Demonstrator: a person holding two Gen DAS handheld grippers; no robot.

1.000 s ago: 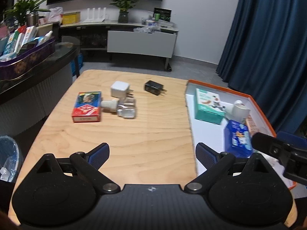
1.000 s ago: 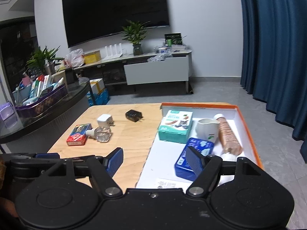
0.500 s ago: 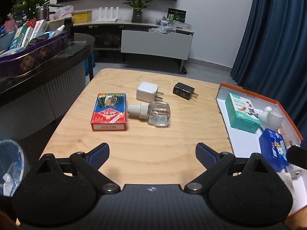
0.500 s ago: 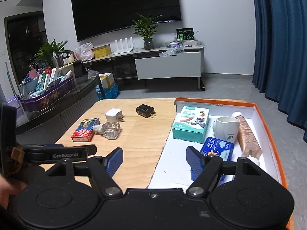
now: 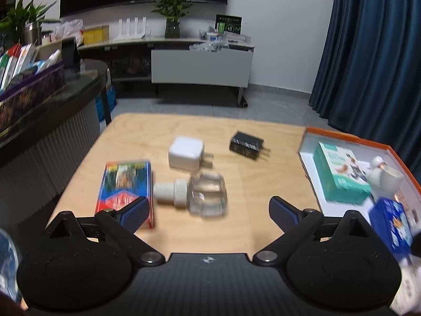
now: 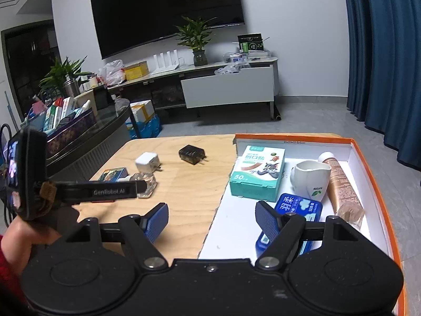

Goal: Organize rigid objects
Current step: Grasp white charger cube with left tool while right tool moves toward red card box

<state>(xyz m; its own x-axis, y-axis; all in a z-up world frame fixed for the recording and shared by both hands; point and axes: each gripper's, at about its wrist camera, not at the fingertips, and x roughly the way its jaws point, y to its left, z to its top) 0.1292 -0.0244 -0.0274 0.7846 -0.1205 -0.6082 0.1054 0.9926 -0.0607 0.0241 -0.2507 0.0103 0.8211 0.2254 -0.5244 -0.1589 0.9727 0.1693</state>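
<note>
Closer now, my left fingers (image 5: 208, 208) hang released over the pale plywood counter (image 5: 184, 237), framing the faceted clear glass bottle (image 5: 202, 194) with its ribbed white cap; my right fingers (image 6: 211, 220) spread empty too.

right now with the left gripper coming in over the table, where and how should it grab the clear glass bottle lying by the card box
Judging by its pose, grip the glass bottle across its squarish clear body, not the ribbed white cap. It lies on its side, cap pointing toward the red and blue card box, so its flat faces front and back suit the pads. Bring the open left gripper down from above, turned to span those faces, clear of the white charger.
</note>
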